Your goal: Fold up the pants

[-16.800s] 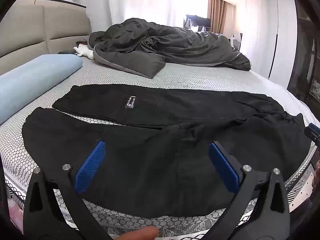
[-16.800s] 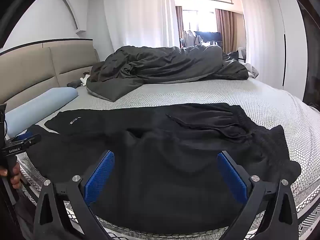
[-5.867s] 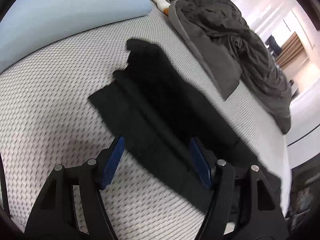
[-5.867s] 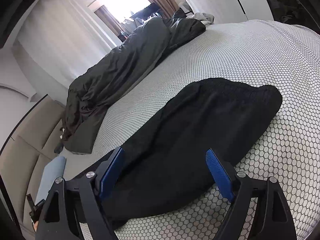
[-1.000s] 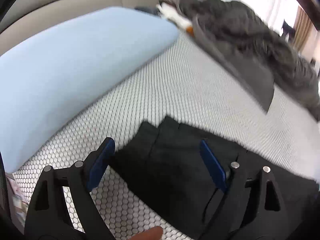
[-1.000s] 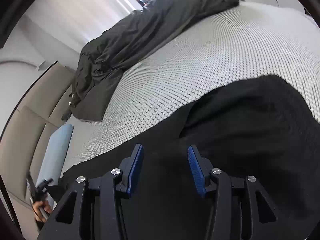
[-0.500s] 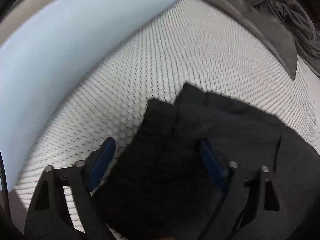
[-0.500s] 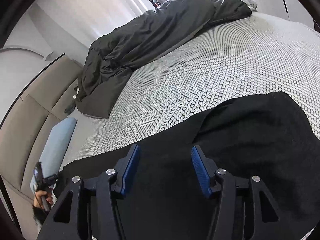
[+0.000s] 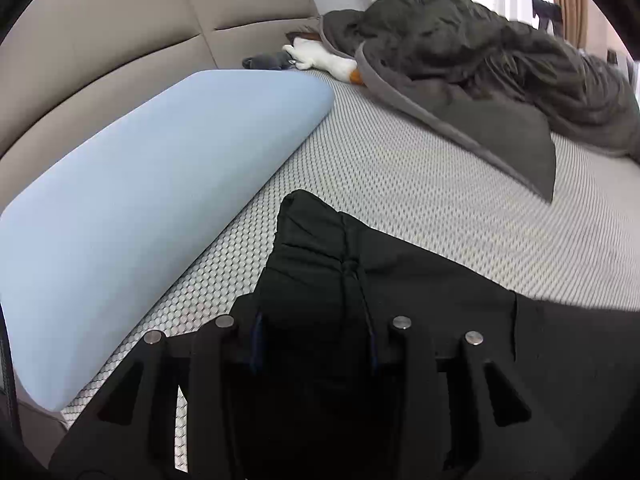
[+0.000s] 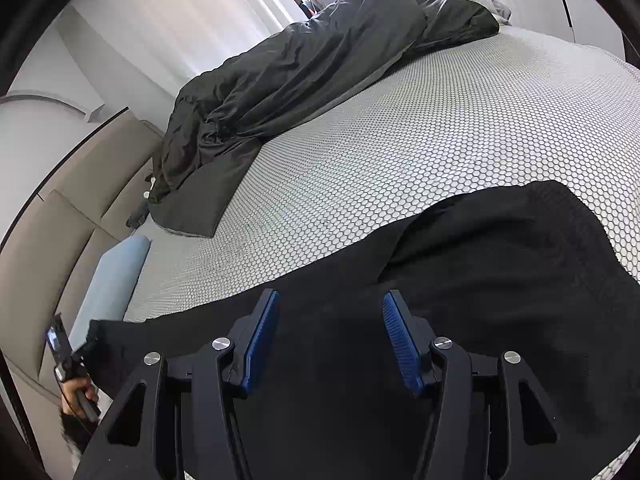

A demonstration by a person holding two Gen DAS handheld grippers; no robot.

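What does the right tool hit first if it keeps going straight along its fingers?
Most likely the black pants: the right tool points down at the cloth lying on the mattress, and dark fabric fills the gap between its fingers. Nothing else shows in that line; depth is unclear.

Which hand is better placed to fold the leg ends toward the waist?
Probably the left: the left gripper has just closed on the pants at the bunched leg ends; the right gripper is open mid-garment.

— The pants [image 9: 400, 280]?
— Matt black cloth, soft, creased at the cuffs.
— The bed [image 10: 440, 128]?
— Woven honeycomb-textured cover, grey-white. The duvet [image 10: 304, 60] has a slight sheen; the pillow [image 9: 152, 184] is smooth pale-blue fabric.
— The headboard [image 9: 120, 28]?
— Padded beige upholstery.
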